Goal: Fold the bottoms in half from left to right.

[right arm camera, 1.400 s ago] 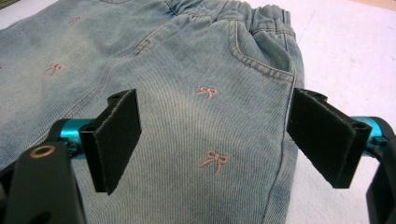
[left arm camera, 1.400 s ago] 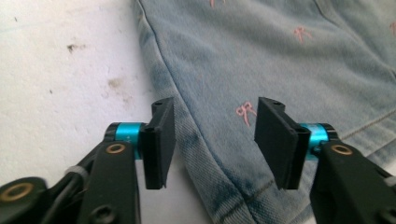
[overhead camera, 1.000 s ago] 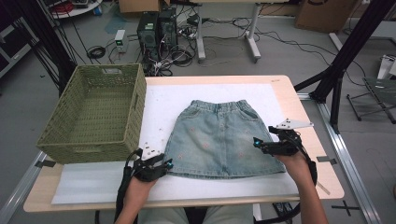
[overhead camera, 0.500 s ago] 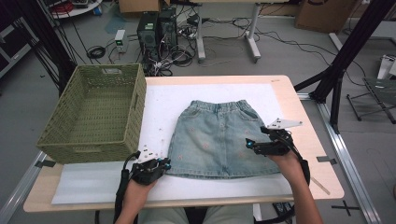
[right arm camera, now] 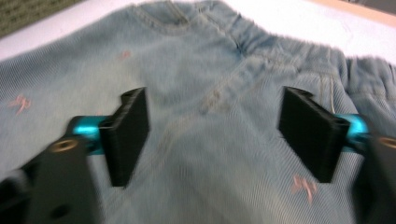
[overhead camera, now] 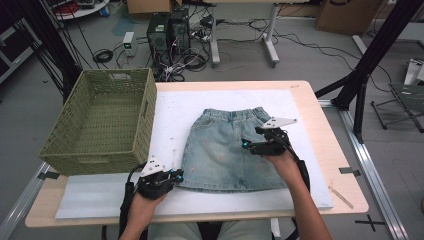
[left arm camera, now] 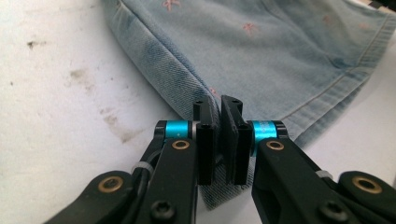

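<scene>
A light-blue denim skirt (overhead camera: pixel 225 150) lies flat on the white mat, waistband away from me. My left gripper (overhead camera: pixel 176 176) is at the skirt's near left hem corner. In the left gripper view it (left arm camera: pixel 219 109) is shut, with the hem corner of the skirt (left arm camera: pixel 280 51) pinched between the pads. My right gripper (overhead camera: pixel 245 145) hovers over the right half of the skirt. In the right gripper view its jaws (right arm camera: pixel 215 135) stand wide apart and have just been closing a little. Nothing is between them but the skirt (right arm camera: pixel 187 60) lying beyond.
A woven green basket (overhead camera: pixel 105 120) stands empty on the table's left side, beside the white mat (overhead camera: pixel 175 110). The wooden table's right edge (overhead camera: pixel 345 175) lies past the mat. Computers, cables and stands crowd the floor beyond the table.
My right gripper has moved left and away from me, from the skirt's right edge to above its right half. The left hand has stayed at the hem corner.
</scene>
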A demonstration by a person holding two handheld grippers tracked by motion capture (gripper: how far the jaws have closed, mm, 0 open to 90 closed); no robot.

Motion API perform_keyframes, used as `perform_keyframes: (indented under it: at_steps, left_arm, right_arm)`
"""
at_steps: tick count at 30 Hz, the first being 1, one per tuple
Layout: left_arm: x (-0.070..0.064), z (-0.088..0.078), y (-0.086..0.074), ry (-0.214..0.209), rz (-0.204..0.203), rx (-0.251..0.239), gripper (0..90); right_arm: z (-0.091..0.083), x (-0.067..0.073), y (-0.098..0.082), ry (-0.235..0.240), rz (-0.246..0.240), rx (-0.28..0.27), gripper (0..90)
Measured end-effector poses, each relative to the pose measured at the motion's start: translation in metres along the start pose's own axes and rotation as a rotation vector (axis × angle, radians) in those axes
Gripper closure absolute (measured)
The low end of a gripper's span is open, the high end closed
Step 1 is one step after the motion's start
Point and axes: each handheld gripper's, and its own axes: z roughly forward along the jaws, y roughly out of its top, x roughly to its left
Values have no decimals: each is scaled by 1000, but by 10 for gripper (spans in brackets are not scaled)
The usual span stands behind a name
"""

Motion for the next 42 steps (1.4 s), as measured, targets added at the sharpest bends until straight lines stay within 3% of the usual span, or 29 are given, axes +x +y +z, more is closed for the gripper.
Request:
perform_keyframes:
  at_steps: [3,5,10,16,19,24,35,42]
  left_arm:
    - [-1,-1,-1,-11,-1,-24,843]
    - [-2,0,-1,-17,-3,-31,843]
    - [-3,-1,-1,-27,-12,-54,844]
    - [-4,-3,0,-35,-15,-90,845]
    - [-5,-3,-2,-38,-25,-107,845]
    - [-5,-4,-3,-39,-31,-115,845]
    - [-6,-3,-6,-55,-38,-119,844]
    - [-7,-3,-5,-50,-23,-112,844]
  right_arm:
    - [11,2,8,9,16,9,281]
    - [17,5,13,41,29,27,356]
    - [32,14,29,95,25,20,361]
    - [54,24,48,101,15,8,274]
    - [67,29,58,103,0,29,279]
    - [84,40,71,148,3,38,355]
    - [126,67,86,176,-7,124,408]
    - [152,82,95,164,-28,195,415]
